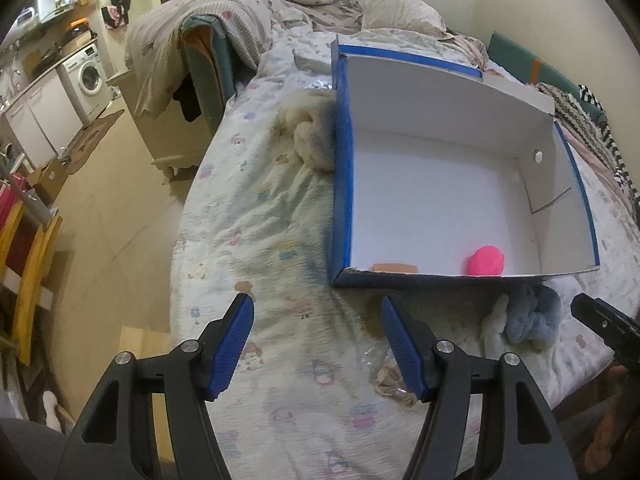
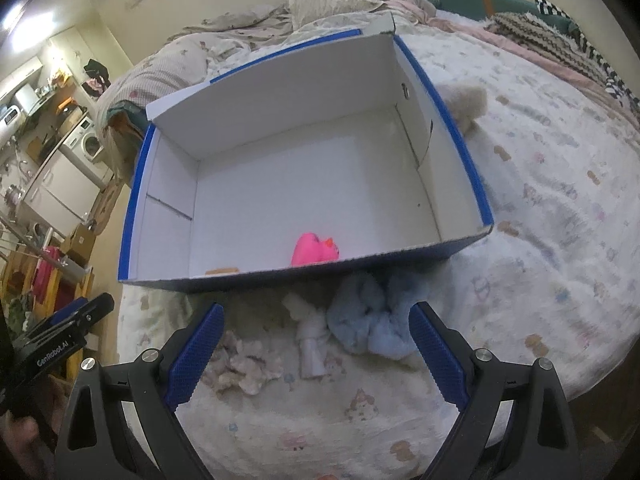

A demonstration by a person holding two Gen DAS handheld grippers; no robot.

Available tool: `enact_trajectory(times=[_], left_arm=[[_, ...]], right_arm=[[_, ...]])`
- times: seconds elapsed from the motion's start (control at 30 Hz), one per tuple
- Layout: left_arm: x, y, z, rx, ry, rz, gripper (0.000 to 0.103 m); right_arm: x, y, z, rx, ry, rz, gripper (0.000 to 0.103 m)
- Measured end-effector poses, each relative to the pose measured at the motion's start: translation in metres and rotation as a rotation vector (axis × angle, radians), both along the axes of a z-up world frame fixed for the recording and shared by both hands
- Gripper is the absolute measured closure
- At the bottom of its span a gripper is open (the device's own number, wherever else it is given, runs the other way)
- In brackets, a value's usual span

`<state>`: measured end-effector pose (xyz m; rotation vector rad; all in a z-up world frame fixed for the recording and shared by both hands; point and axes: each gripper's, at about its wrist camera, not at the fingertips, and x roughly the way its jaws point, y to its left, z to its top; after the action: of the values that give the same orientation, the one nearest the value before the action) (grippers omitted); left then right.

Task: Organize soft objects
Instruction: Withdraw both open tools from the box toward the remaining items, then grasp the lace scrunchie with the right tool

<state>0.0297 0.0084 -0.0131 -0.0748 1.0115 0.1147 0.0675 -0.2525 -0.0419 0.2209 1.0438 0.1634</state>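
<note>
An open blue box with a white inside (image 1: 440,184) (image 2: 304,184) lies on the bed. A pink soft toy (image 1: 485,261) (image 2: 314,250) sits inside by the near wall. A light blue fluffy cloth (image 1: 530,318) (image 2: 372,320) and a small white soft item (image 2: 312,344) lie on the bed in front of the box. A beige crumpled soft item (image 2: 244,368) (image 1: 394,384) lies nearer me. A cream fluffy item (image 1: 312,132) (image 2: 466,102) lies beside the box. My left gripper (image 1: 318,344) is open and empty. My right gripper (image 2: 316,352) is open, with the white item and blue cloth between its fingers.
The bed (image 1: 260,216) has a patterned quilt, with pillows and heaped bedding (image 1: 400,8) at the far end. A striped blanket (image 2: 560,40) lies along one side. Floor, a washing machine (image 1: 86,76) and cabinets are left of the bed.
</note>
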Motion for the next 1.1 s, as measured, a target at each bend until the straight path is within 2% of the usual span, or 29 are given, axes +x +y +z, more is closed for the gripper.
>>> enact_trajectory(times=[0.13, 0.27, 0.33, 0.4, 0.5, 0.63, 0.77, 0.93, 1.03, 1.1], left_arm=[[0.002, 0.010, -0.003, -0.006, 0.015, 0.028, 0.040], [0.003, 0.022, -0.005, -0.022, 0.027, 0.060, 0.040], [0.003, 0.027, -0.007, -0.031, 0.040, 0.075, 0.040], [0.003, 0.032, -0.010, -0.045, 0.057, 0.092, 0.040], [0.005, 0.037, -0.015, -0.066, 0.080, 0.102, 0.040], [0.007, 0.041, -0.018, -0.091, 0.096, 0.104, 0.040], [0.009, 0.045, -0.020, -0.097, 0.101, 0.108, 0.040], [0.007, 0.050, -0.023, -0.097, 0.108, 0.114, 0.040], [0.007, 0.053, -0.027, -0.091, 0.117, 0.120, 0.040], [0.007, 0.054, -0.027, -0.092, 0.120, 0.125, 0.040]], right_arm=[[0.001, 0.005, -0.007, 0.022, 0.024, 0.018, 0.004], [0.007, 0.010, -0.019, 0.085, 0.078, 0.047, 0.004], [0.009, 0.013, -0.025, 0.118, 0.106, 0.056, 0.009], [0.012, 0.018, -0.034, 0.162, 0.145, 0.076, 0.019], [0.017, 0.029, -0.046, 0.196, 0.198, 0.103, 0.023], [0.025, 0.049, -0.067, 0.201, 0.286, 0.141, 0.034], [0.030, 0.072, -0.081, 0.148, 0.324, 0.182, 0.049], [0.034, 0.098, -0.070, 0.142, 0.263, 0.252, 0.049], [0.036, 0.114, -0.074, 0.226, 0.307, 0.287, 0.049], [0.035, 0.125, -0.081, 0.233, 0.338, 0.290, 0.049]])
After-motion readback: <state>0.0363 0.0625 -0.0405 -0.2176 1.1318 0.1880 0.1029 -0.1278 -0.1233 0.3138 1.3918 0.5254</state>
